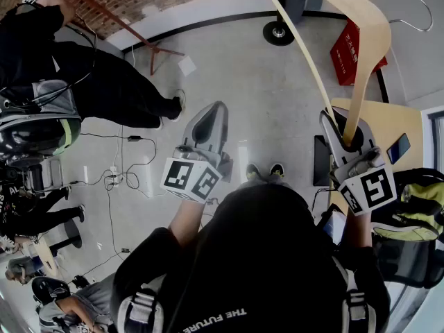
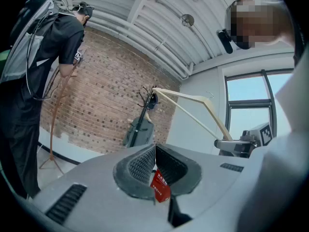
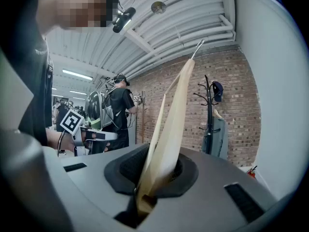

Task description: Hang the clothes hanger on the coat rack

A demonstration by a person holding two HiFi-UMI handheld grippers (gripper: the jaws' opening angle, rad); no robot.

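Observation:
A pale wooden clothes hanger (image 1: 368, 54) with a metal hook (image 1: 416, 12) sticks up from my right gripper (image 1: 347, 134), which is shut on the end of one of its arms. In the right gripper view the hanger (image 3: 176, 110) rises from between the pads of the right gripper (image 3: 161, 166). The black coat rack (image 3: 208, 110) stands ahead by the brick wall with a grey garment on it. My left gripper (image 1: 208, 120) is held out level, apart from the hanger, shut and empty. The left gripper (image 2: 155, 146) faces the coat rack (image 2: 145, 105) and hanger (image 2: 193, 108).
A person in black with a backpack (image 1: 83, 68) stands at the left. A red box (image 1: 350, 50) sits on the floor beside a round black base (image 1: 279, 30). A wooden table (image 1: 388, 127) is at the right, and cables (image 1: 118, 175) lie on the floor.

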